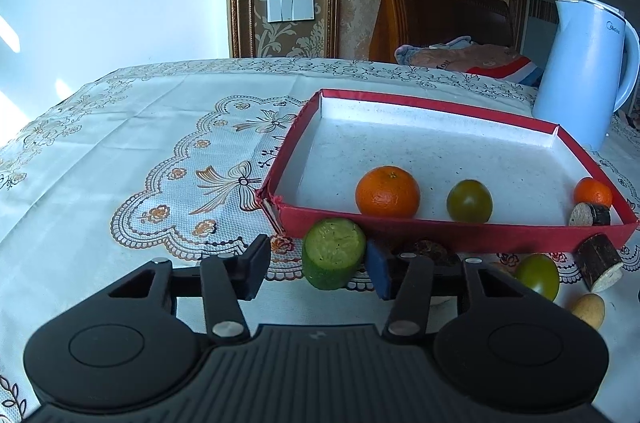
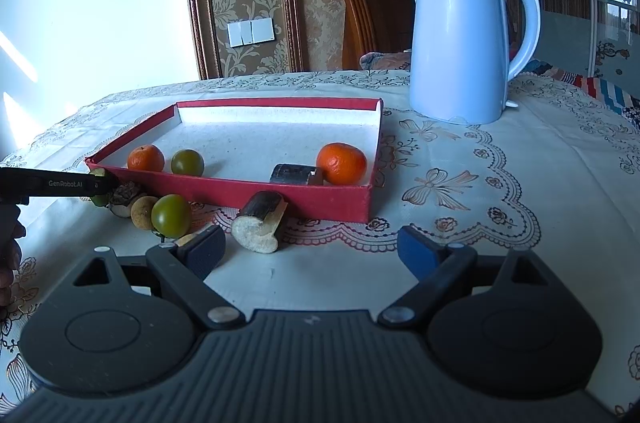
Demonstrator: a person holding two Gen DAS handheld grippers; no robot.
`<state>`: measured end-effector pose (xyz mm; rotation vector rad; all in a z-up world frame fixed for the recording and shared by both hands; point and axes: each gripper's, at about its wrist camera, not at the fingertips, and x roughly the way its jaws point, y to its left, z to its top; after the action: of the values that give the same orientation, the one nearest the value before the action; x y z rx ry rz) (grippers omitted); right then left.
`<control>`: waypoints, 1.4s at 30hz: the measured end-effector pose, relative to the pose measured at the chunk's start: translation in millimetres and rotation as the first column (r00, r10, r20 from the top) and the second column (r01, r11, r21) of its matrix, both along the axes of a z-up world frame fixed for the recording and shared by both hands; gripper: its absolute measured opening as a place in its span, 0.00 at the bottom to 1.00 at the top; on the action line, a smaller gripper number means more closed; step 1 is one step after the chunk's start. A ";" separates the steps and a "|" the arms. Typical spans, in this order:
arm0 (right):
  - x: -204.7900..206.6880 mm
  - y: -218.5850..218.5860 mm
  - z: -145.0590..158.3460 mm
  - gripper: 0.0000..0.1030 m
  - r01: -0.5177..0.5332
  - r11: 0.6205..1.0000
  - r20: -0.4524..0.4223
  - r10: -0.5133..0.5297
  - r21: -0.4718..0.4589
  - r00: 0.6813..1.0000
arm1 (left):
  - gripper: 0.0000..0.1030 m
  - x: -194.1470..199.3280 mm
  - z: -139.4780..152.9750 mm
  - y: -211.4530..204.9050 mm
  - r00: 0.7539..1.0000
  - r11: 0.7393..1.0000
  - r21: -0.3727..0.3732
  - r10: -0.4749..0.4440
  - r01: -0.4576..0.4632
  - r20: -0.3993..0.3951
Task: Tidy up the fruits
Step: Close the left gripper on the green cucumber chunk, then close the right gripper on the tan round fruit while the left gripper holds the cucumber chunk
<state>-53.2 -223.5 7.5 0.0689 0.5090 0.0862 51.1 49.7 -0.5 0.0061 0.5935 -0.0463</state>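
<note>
One cucumber piece [image 1: 334, 253] sits between left claw [image 1: 318, 273] pads.

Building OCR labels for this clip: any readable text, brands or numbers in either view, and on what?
"Midea": on the blue kettle, logo plus letters, clearest in the right wrist view.
"GenRobot.AI": on the side of the left gripper.
Letters on the folded cloth behind the table: too small to read.
No numbers.

Two wrist cameras look low and close across the table, ahead of each claw; both share the red tray [image 1: 460, 235] and kettle [image 2: 460, 39].
</note>
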 end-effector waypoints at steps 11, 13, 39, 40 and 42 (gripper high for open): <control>0.4 1.6 0.0 0.84 -0.022 1.000 0.001 0.022 -0.003 1.000 | 0.33 -1.0 -0.8 -10.7 1.000 1.000 0.018 0.005 -0.005 -0.010; 0.1 4.8 0.9 0.76 -0.045 0.999 -0.007 0.044 -0.006 0.999 | 0.33 -2.5 -0.8 -12.8 1.000 0.999 0.032 0.009 -0.008 0.000; 13.0 58.9 -1.6 0.46 -0.226 0.972 -0.085 0.221 -0.066 0.972 | 0.31 -2.6 -4.6 2.3 1.000 0.997 -0.072 0.014 -0.015 -0.017; 13.4 58.8 -1.8 0.46 -0.226 0.972 -0.085 0.221 -0.064 0.972 | 0.31 -2.8 -4.5 1.9 1.000 0.997 -0.070 0.014 -0.015 -0.016; 13.5 58.4 -1.7 0.46 -0.227 0.972 -0.085 0.221 -0.062 0.972 | 0.30 -3.1 -4.3 1.4 1.000 0.998 -0.066 0.015 -0.016 -0.014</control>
<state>-39.7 -165.1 5.8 -0.0558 0.5956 0.2875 48.1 51.1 -4.8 -0.0626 0.6053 -0.0508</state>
